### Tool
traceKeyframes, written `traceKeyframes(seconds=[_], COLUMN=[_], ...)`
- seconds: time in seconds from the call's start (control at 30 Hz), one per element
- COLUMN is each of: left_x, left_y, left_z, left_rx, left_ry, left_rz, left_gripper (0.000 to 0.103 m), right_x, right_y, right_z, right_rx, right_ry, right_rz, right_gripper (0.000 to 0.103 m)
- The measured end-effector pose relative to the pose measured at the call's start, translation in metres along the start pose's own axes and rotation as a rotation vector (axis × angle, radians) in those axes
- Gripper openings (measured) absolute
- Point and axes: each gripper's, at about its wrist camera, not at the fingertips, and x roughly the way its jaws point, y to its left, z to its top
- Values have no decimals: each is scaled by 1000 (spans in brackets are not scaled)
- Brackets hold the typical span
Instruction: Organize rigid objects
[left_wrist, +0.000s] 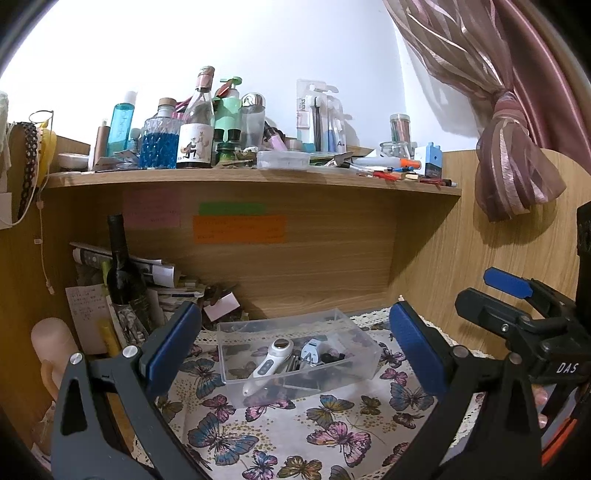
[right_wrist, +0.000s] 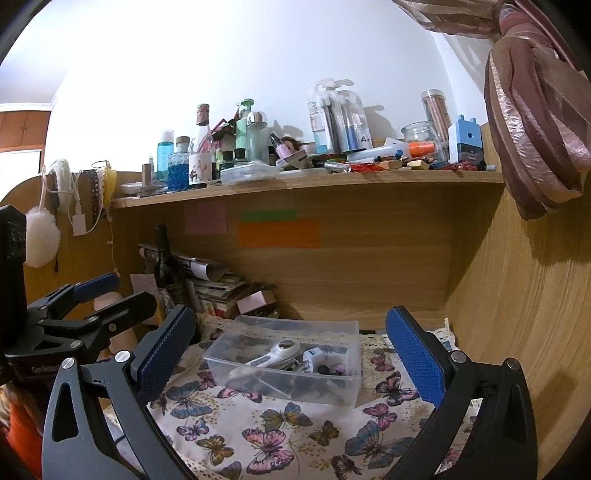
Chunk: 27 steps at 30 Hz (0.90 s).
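Observation:
A clear plastic box stands on the butterfly cloth under the shelf. In it lie a white handheld device, a small white-and-blue gadget and several dark small items. The box also shows in the right wrist view with the white device. My left gripper is open and empty, its blue pads either side of the box, short of it. My right gripper is open and empty, also short of the box. The right gripper shows at the right of the left view.
A crowded shelf above holds bottles, jars, pens and a lidded clear case. A dark wine bottle and stacked papers stand at back left. Wooden side panel at right, tied curtain above it.

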Motion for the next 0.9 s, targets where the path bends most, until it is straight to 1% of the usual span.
traceKeyframes(seconds=[0.13, 0.6, 0.9], left_x=[0, 6, 6], left_y=[-1, -1, -3], left_z=[0, -1, -1], left_rx=[-2, -10, 8], left_ry=[0, 12, -5], left_rz=[4, -22, -25], left_gripper=[103, 103, 103], right_x=[-1, 0, 4], right_y=[0, 1, 4], right_z=[0, -1, -1], right_rx=[1, 10, 10], right_ry=[-1, 6, 16], right_rz=[-4, -11, -11], right_gripper=[103, 103, 103])
